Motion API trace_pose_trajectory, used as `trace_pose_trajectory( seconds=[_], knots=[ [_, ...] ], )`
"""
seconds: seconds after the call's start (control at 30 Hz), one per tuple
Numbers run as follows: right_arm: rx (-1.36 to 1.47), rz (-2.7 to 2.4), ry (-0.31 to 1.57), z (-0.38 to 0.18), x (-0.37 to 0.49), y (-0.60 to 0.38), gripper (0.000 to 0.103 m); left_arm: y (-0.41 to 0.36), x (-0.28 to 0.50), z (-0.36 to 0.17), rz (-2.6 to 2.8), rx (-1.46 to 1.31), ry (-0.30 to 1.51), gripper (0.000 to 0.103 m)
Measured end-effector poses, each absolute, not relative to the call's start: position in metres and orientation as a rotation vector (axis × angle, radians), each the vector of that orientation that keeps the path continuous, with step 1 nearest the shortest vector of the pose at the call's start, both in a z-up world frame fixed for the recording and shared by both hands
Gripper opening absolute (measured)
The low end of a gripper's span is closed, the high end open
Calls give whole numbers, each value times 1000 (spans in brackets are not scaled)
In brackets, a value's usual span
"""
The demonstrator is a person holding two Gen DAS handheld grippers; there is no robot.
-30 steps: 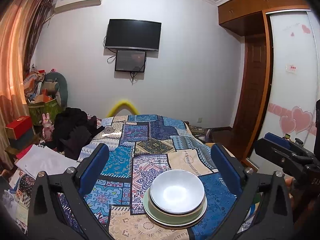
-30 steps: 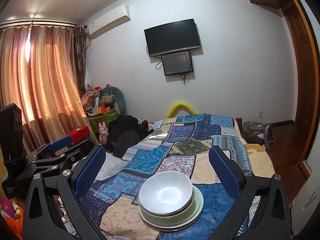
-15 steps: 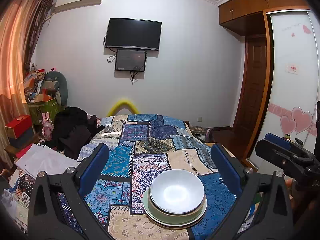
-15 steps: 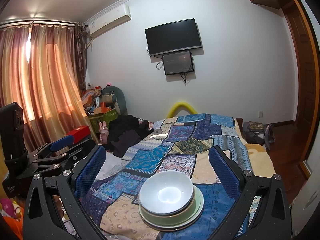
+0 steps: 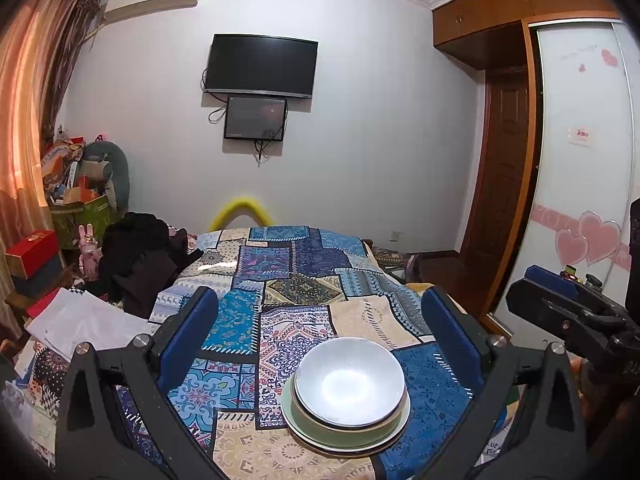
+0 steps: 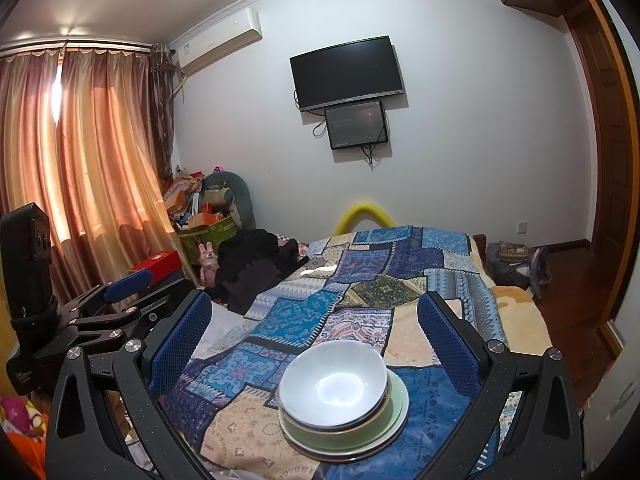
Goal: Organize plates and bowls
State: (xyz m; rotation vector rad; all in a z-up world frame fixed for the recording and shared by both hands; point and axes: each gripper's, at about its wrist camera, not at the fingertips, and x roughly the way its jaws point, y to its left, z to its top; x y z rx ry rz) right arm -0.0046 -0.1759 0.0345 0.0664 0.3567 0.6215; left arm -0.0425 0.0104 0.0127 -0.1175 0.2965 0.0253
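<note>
Bedroom with a patchwork bedspread [image 5: 280, 280]. At left, left gripper [image 5: 320, 320] wide open, holding nothing. In the middle, near edge of the bed: white bowl [image 5: 350, 382] stacked on a green plate [image 5: 396, 426]. At right, right gripper [image 6: 314, 322] wide open too, empty. Stack looks done or not yet started; next, probably lower and pinch the bowl's rim.

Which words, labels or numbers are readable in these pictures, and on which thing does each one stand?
"LUE": partial white letters on a blue thing at the cloth's lower right edge; the rest is cut off.
Red label on the wardrobe door: too blurred.
Faint script at the door's top: unreadable.
TV brand mark: too small.
Air conditioner sticker: too small.
</note>
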Motion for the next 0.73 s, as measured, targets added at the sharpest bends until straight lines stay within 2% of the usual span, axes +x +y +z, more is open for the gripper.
trace_pose_trajectory(
  seconds=[0.73],
  knots=[
    [63, 623, 368, 32, -1, -177, 103, 12, -35, 8, 10, -138, 321, 103]
  ],
)
